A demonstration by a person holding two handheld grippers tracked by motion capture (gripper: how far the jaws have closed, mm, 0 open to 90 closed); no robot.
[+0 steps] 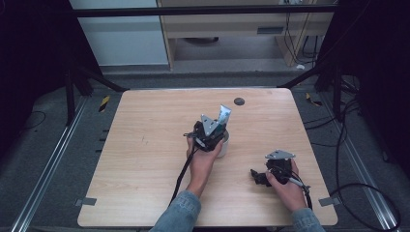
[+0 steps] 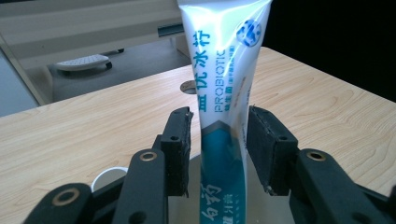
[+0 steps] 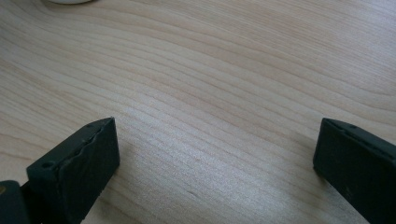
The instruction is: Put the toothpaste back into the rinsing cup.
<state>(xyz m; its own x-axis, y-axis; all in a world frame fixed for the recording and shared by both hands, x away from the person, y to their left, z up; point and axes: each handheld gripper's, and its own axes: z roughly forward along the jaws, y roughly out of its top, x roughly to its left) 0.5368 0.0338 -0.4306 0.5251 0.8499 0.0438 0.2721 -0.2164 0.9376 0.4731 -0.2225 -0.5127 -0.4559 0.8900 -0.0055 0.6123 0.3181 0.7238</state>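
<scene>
Toothpaste tube (image 2: 224, 93) stands upright in my white cup (image 1: 223, 144), between parted left jaws; right jaws gape over bare tabletop (image 3: 224, 70).

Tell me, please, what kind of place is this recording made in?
Probably a lab or workshop recording station, not a home. The wooden table stands between dark frame poles on grey carpet, cables trail over the floor, and a person works with the left gripper at a toothpaste tube.
</scene>
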